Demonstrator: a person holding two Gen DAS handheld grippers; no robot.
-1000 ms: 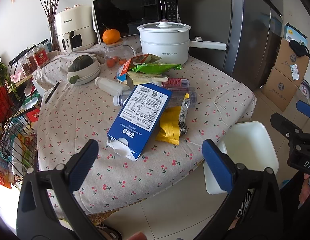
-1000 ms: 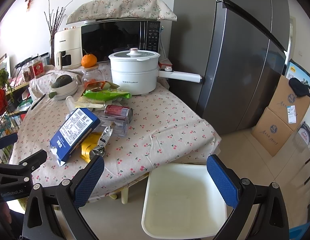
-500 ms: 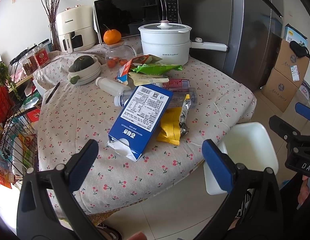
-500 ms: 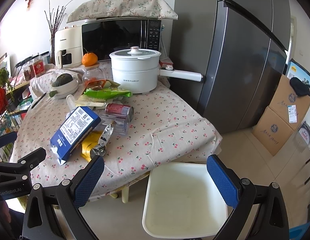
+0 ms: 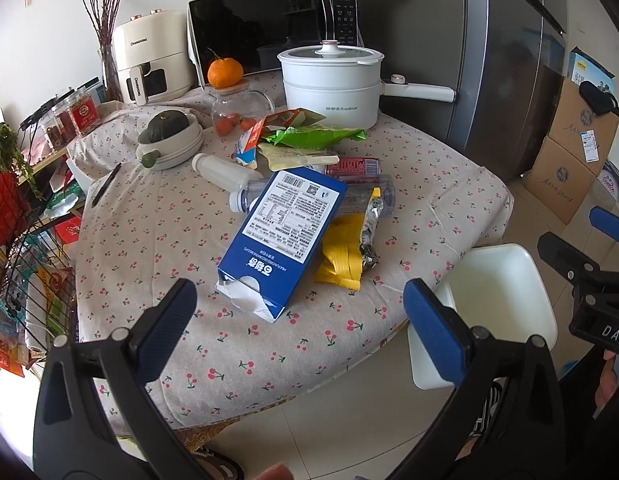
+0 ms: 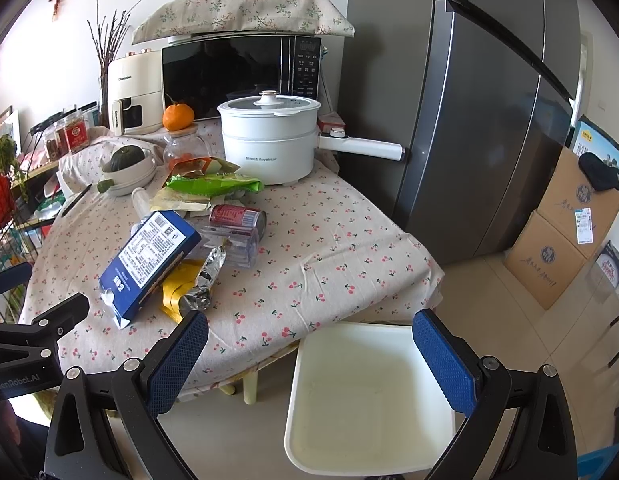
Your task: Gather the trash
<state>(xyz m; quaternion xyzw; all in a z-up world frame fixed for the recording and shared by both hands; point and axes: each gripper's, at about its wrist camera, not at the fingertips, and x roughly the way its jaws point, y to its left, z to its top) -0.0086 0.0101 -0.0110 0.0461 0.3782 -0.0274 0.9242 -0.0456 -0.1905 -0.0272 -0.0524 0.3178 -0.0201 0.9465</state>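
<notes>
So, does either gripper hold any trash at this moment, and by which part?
Nothing is held. The left gripper and right gripper are both open and empty.

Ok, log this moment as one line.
left tool open, empty | right tool open, empty | blue carton on table, untouched | white bin empty

A cherry-print counter (image 5: pixel 157 240) fills the frame's middle, carrying a blue carton (image 5: pixel 285 236), yellow wrapper (image 5: pixel 343 256), red can (image 5: pixel 351 167) and white pot (image 5: pixel 329 80).

Left gripper (image 5: pixel 299 308) spread wide, facing torn blue carton (image 5: pixel 284 235).
</notes>
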